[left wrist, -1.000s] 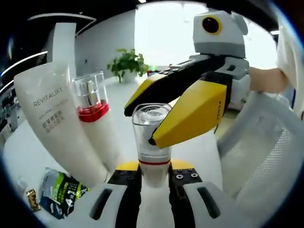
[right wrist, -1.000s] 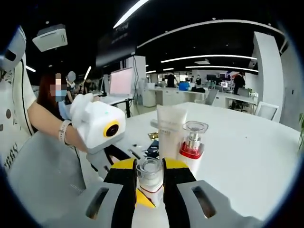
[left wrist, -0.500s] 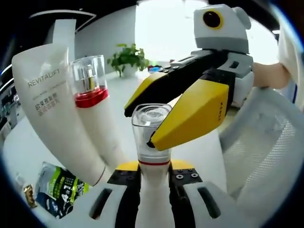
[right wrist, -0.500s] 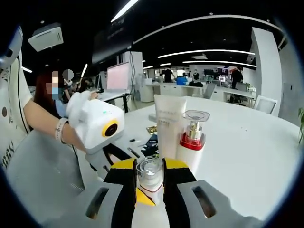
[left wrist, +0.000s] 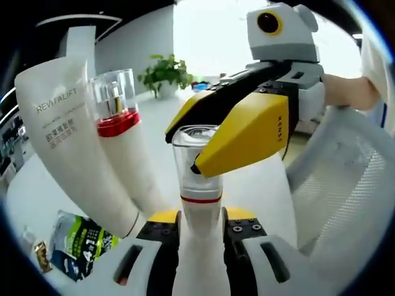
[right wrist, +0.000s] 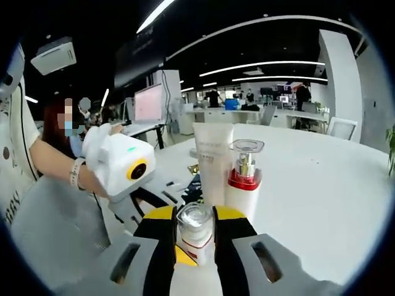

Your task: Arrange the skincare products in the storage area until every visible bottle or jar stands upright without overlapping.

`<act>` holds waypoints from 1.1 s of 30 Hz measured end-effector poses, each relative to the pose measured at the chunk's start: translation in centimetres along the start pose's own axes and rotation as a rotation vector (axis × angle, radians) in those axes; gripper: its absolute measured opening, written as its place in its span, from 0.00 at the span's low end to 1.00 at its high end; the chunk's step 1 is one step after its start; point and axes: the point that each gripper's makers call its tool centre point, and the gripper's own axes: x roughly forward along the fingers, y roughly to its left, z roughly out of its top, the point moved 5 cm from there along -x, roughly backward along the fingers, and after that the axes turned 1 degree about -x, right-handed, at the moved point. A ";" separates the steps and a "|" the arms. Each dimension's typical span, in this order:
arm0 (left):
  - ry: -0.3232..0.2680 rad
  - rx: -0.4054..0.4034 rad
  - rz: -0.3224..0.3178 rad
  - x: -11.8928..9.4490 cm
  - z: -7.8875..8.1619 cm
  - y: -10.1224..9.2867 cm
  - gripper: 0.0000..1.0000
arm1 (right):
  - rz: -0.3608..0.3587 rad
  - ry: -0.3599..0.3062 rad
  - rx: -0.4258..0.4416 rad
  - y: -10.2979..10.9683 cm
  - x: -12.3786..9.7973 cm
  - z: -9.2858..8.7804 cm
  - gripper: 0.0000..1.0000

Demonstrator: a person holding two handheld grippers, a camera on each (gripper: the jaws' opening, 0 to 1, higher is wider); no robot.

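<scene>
A white bottle (left wrist: 199, 216) with a red ring and a clear cap (left wrist: 196, 157) stands between the jaws of my left gripper (left wrist: 200, 225), which is shut on its body. My right gripper (left wrist: 182, 154) comes in from the right with its yellow jaws shut on that cap. In the right gripper view the cap (right wrist: 194, 221) sits between the jaws of my right gripper (right wrist: 194, 216). A white REVITALIFT tube (left wrist: 65, 135) (right wrist: 213, 157) and a white pump bottle (left wrist: 123, 154) (right wrist: 242, 182) with a red collar stand upright side by side on the white table (right wrist: 321, 185).
A green and black sachet (left wrist: 77, 243) lies flat by the tube's foot. A white mesh chair (left wrist: 345, 203) is close on the right. A potted plant (left wrist: 163, 77) stands at the table's far end. A person's hand (right wrist: 86, 176) holds the left gripper.
The bottle sits slightly higher between the left jaws. Both grippers keep their hold. The tube and pump bottle only shift with the cameras.
</scene>
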 end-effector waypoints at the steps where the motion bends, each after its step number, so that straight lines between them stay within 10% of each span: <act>1: 0.002 0.001 0.002 0.0 0.0 0.0 0.21 | 0.000 0.002 -0.002 0.0 0.0 0.0 0.24; 13: 0.049 0.035 0.028 -0.6 -0.7 0.6 0.22 | 0.044 0.055 0.002 0.5 -0.3 -1.0 0.26; 33: 0.092 -0.014 0.078 -1.1 -1.3 1.3 0.15 | 0.032 0.325 -0.100 -0.1 1.3 -3.6 0.20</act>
